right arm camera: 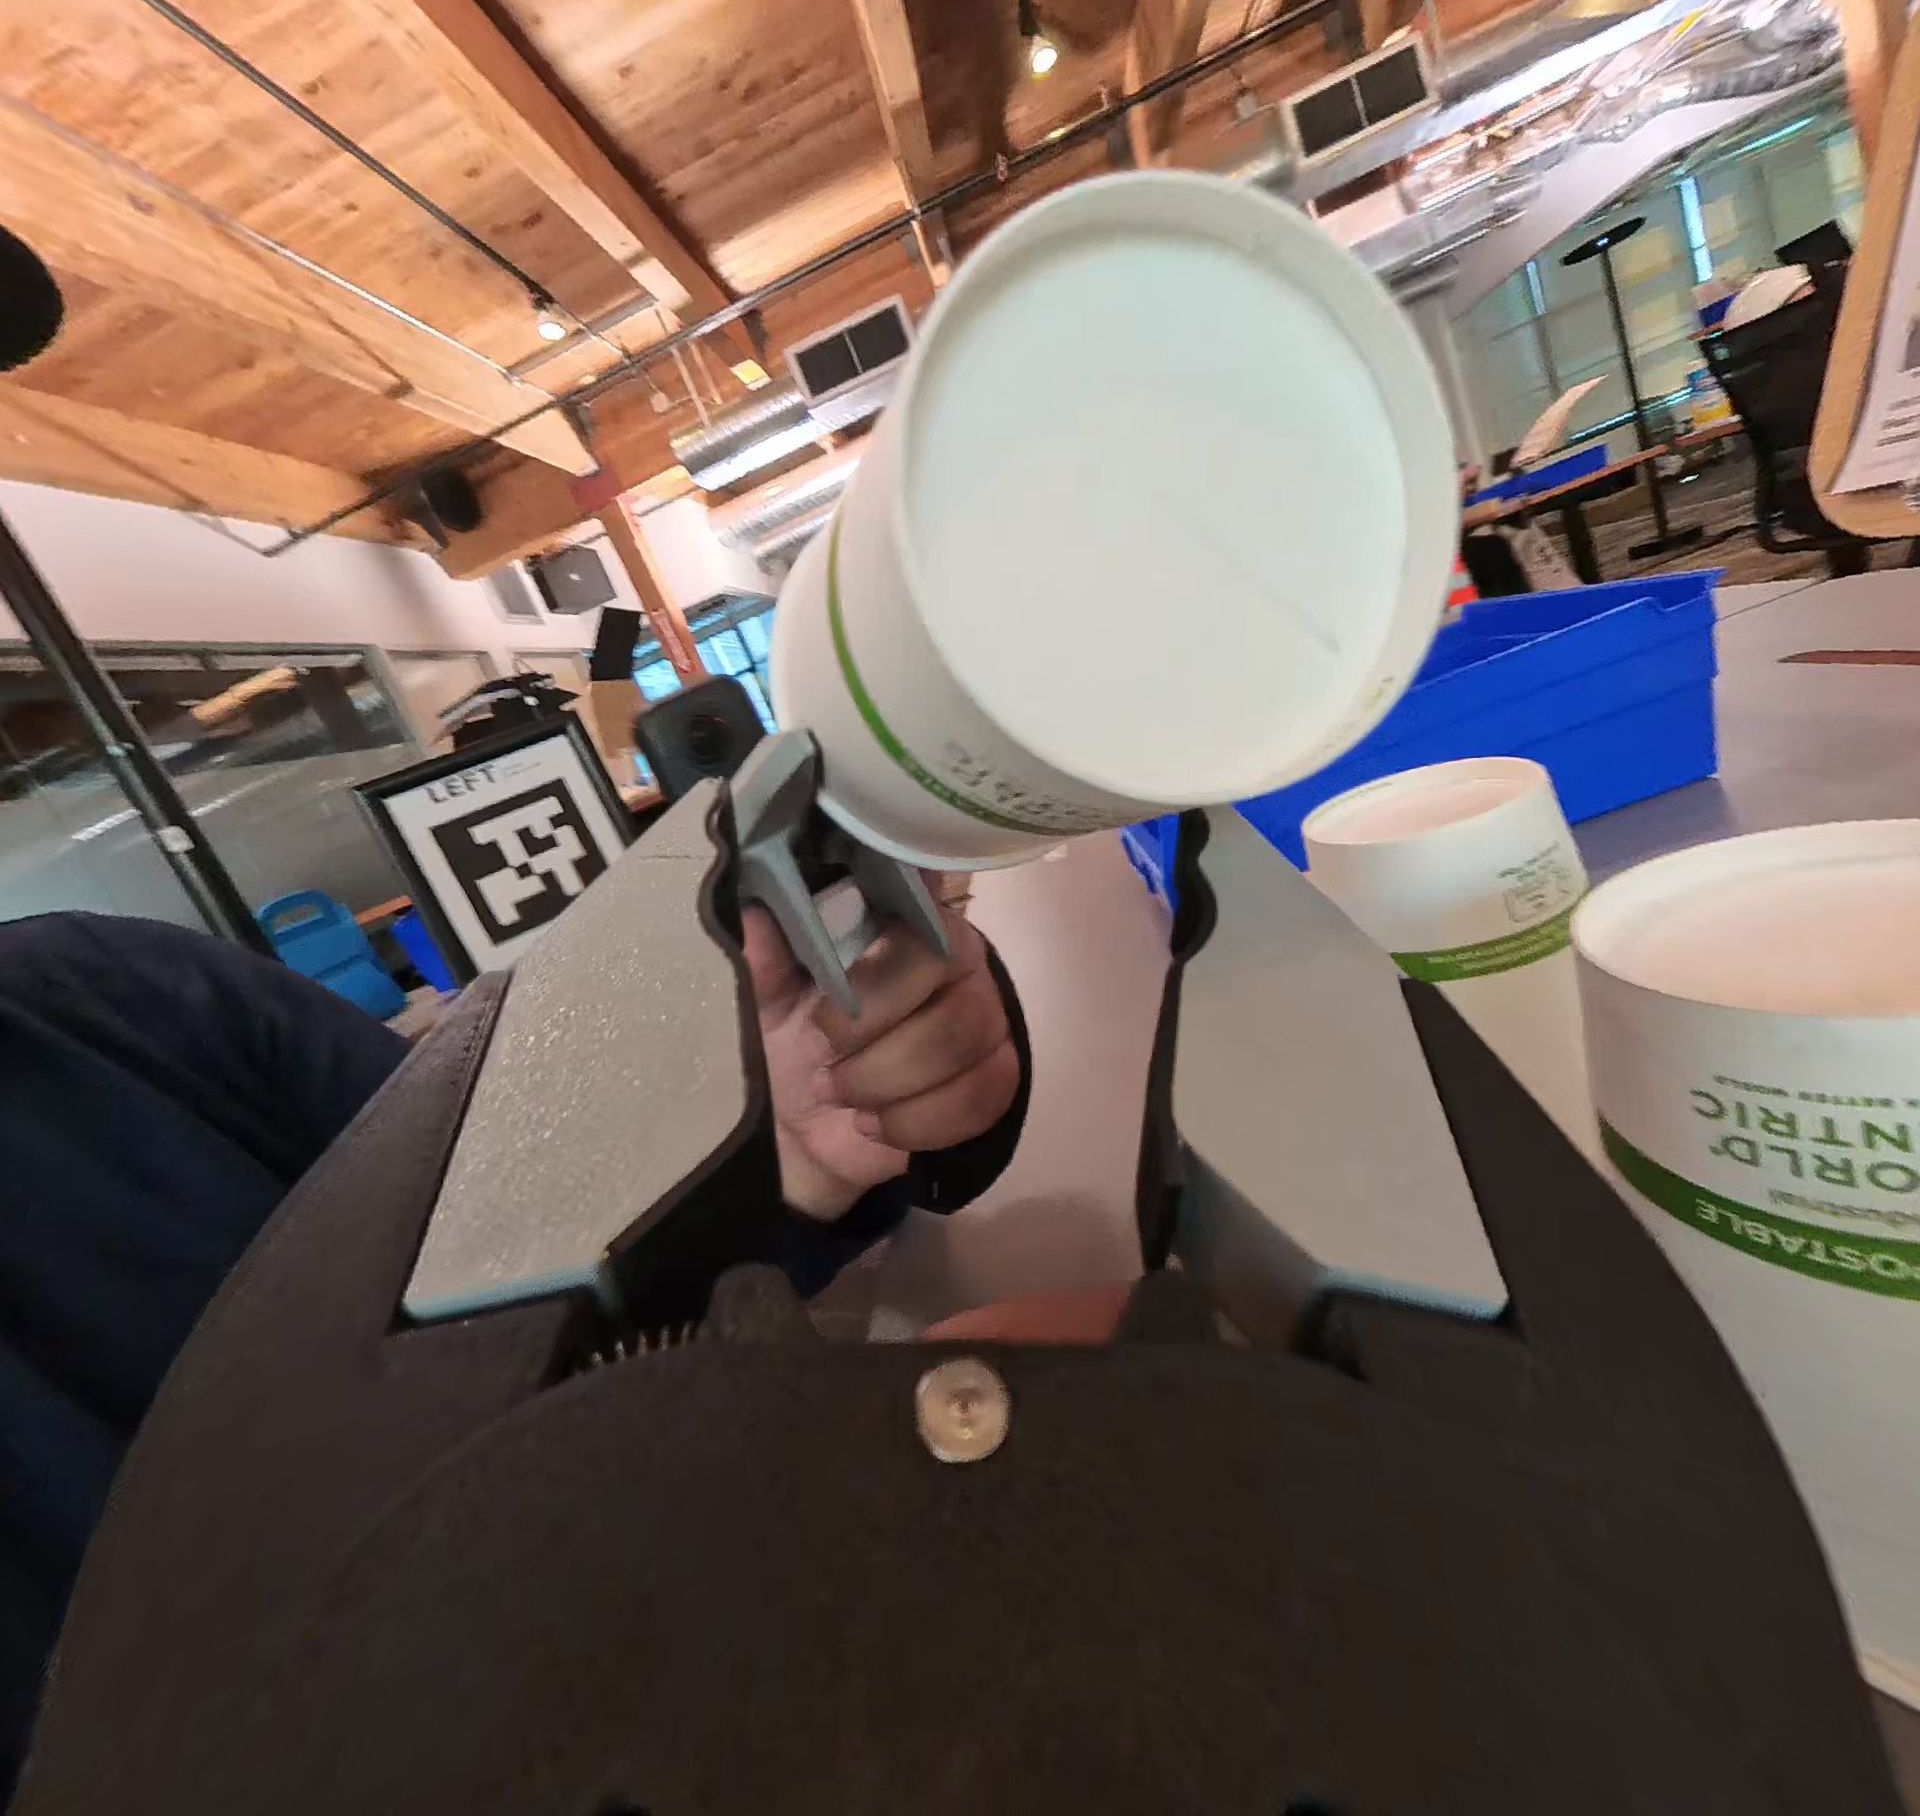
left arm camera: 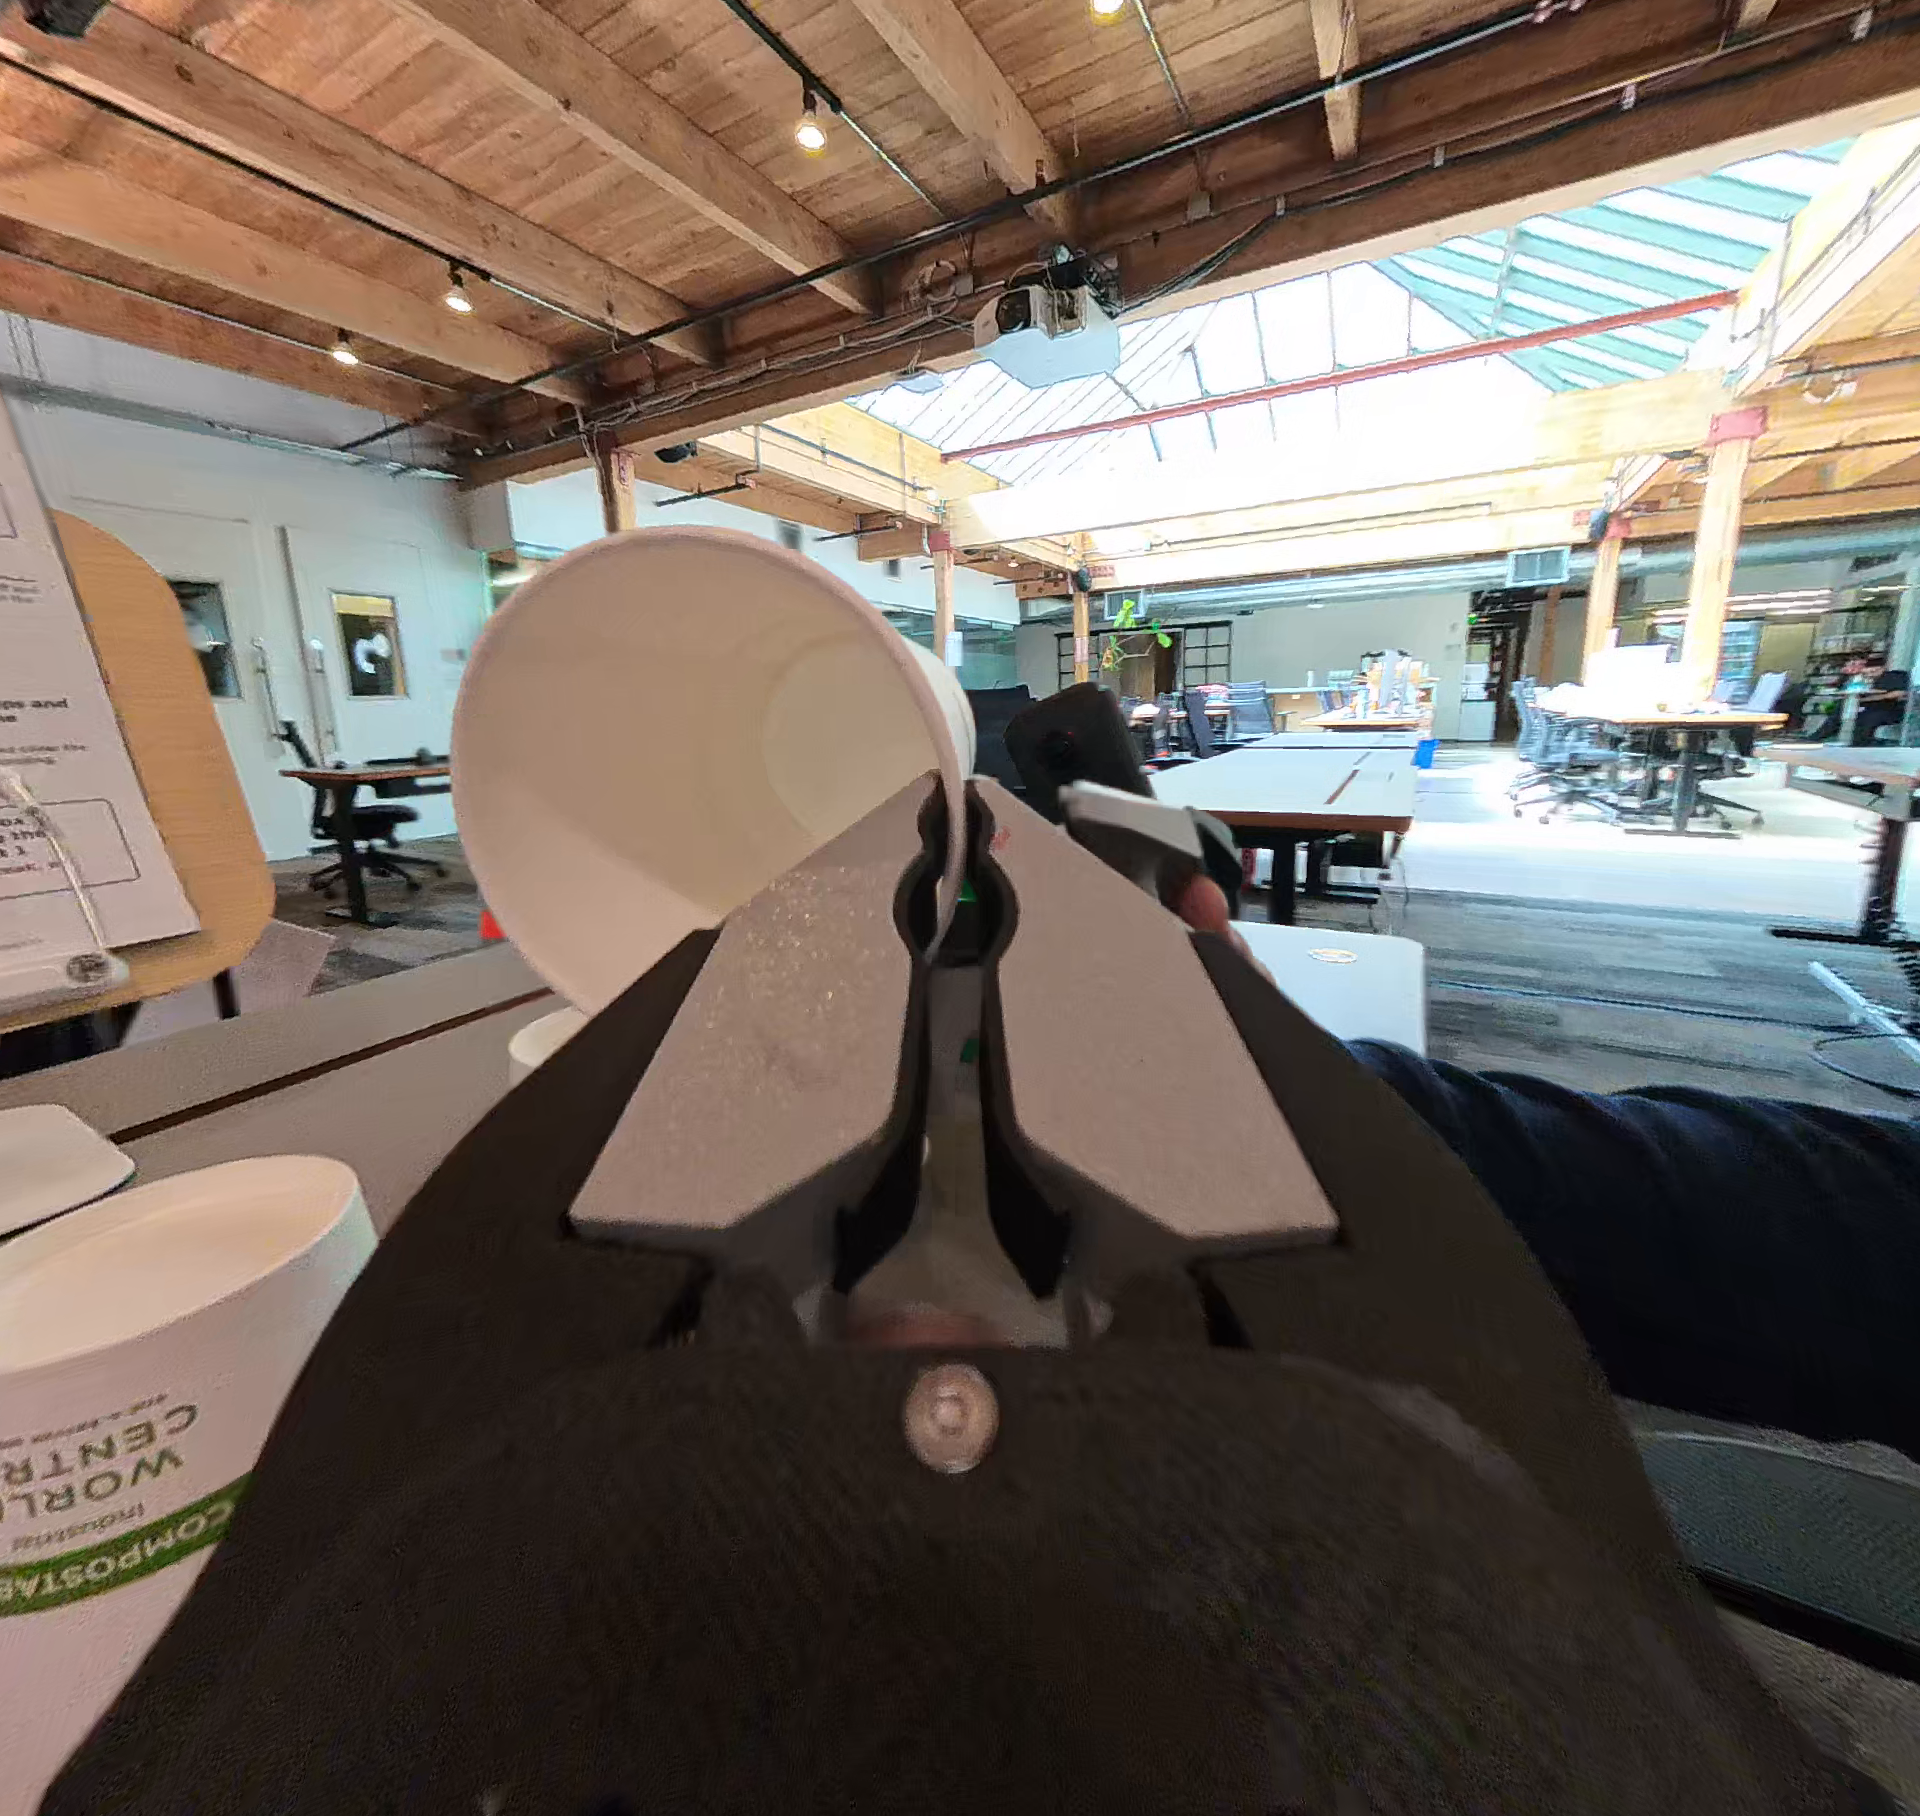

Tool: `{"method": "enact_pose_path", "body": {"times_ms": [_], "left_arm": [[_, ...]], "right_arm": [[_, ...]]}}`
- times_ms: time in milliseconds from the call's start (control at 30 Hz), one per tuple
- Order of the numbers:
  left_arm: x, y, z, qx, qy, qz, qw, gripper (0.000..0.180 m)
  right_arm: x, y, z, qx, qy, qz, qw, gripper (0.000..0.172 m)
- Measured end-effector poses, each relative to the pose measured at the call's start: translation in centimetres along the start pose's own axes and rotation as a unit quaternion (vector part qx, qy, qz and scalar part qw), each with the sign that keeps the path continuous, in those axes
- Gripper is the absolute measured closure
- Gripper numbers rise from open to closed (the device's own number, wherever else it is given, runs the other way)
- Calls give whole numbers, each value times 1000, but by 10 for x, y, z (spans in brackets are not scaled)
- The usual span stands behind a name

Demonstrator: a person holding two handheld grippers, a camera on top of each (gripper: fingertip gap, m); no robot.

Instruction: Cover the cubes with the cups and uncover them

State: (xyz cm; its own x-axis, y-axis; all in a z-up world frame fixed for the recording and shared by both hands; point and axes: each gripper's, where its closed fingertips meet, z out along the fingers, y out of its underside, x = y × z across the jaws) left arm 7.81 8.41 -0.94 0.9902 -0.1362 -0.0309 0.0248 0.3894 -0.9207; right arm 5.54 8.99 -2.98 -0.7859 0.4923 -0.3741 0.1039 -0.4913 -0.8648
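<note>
My left gripper [left arm camera: 961, 831] is shut on the wall of a white paper cup [left arm camera: 665, 748] near its rim and holds it up in the air, tilted, with the open mouth towards the camera. The cup looks empty inside. In the right wrist view the same cup [right arm camera: 1122, 519] shows its flat bottom and a green band, with the left gripper [right arm camera: 810, 831] clamped on its rim. My right gripper [right arm camera: 956, 862] is open wide just below and in front of that cup, with nothing between its pads. It also shows in the left wrist view [left arm camera: 1132, 810]. No cube is visible.
Two more white cups stand upside down on the grey table [right arm camera: 1818, 706], one farther [right arm camera: 1444, 873] and one nearer [right arm camera: 1766, 1143]. A blue bin [right arm camera: 1558, 706] lies behind them. An upside-down cup [left arm camera: 156, 1351] is at lower left, and a paper sign [left arm camera: 62, 727] stands on the left.
</note>
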Motion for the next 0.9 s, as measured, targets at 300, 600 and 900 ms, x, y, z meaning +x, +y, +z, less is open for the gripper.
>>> {"method": "enact_pose_path", "body": {"times_ms": [300,600,900], "left_arm": [[16,77,-4,-169,22,46,984,180],[11,99,-13,-237,34,-9,971,177],[-22,90,-48,-326,-63,121,936,101]], "right_arm": [[17,-19,-12,57,16,50,997,79],[25,-14,-13,37,43,19,998,80],[37,-16,-18,28,95,-22,995,81]]}}
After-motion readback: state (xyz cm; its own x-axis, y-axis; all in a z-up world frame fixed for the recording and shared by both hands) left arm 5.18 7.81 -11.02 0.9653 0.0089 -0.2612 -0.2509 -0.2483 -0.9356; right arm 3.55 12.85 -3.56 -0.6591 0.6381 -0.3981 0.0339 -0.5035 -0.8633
